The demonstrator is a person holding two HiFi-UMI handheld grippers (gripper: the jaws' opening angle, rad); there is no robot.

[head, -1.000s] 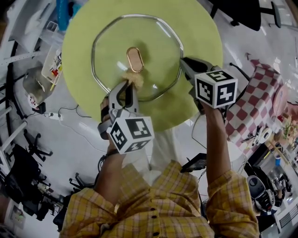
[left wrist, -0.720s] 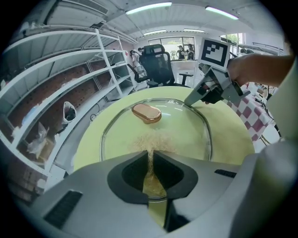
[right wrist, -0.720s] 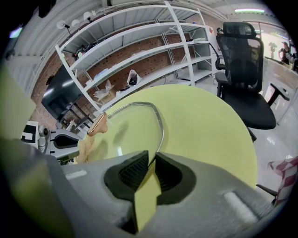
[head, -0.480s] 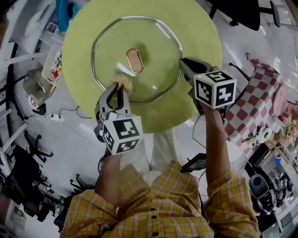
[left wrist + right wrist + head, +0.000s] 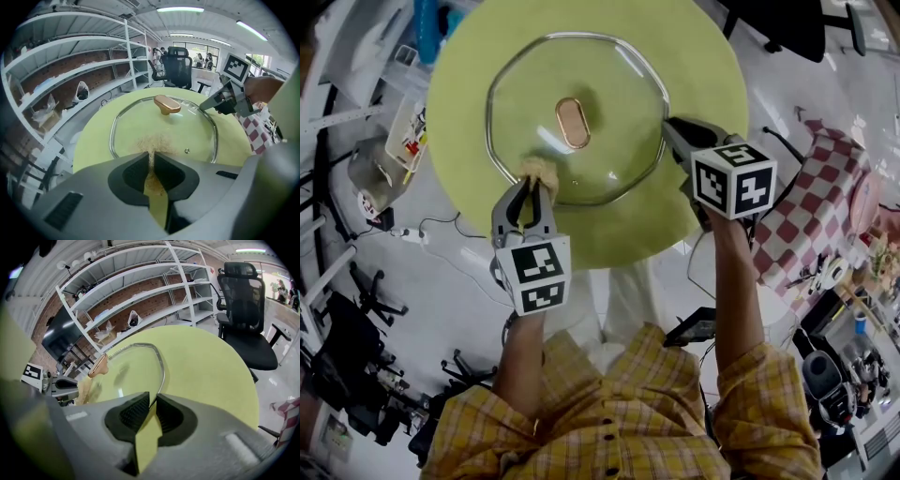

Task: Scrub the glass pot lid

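Observation:
A glass pot lid point(image 5: 609, 103) with a steel rim and a copper-coloured knob point(image 5: 573, 122) lies on the round yellow-green table point(image 5: 703, 56). My left gripper point(image 5: 532, 184) is shut on a tan scrubbing pad point(image 5: 534, 170) that presses on the lid's near-left part; in the left gripper view the scrubbing pad point(image 5: 153, 143) shows between the jaws, with the knob point(image 5: 167, 104) beyond it. My right gripper point(image 5: 667, 129) is shut on the lid's rim point(image 5: 161, 376) at its right side. In the right gripper view the glass lid point(image 5: 129, 371) lies ahead, the left gripper point(image 5: 84, 386) at its far side.
The table's near edge point(image 5: 619, 258) lies just under both grippers. White shelving point(image 5: 70, 79) stands to the left, a black office chair point(image 5: 243, 319) beyond the table. A red-checked cloth point(image 5: 816, 206) lies at the right, cables and clutter on the floor at the left.
My left gripper has slid the scrubbing pad leftward and toward me across the glass, away from the knob to the lid's near-left edge. The right gripper holds still on the rim.

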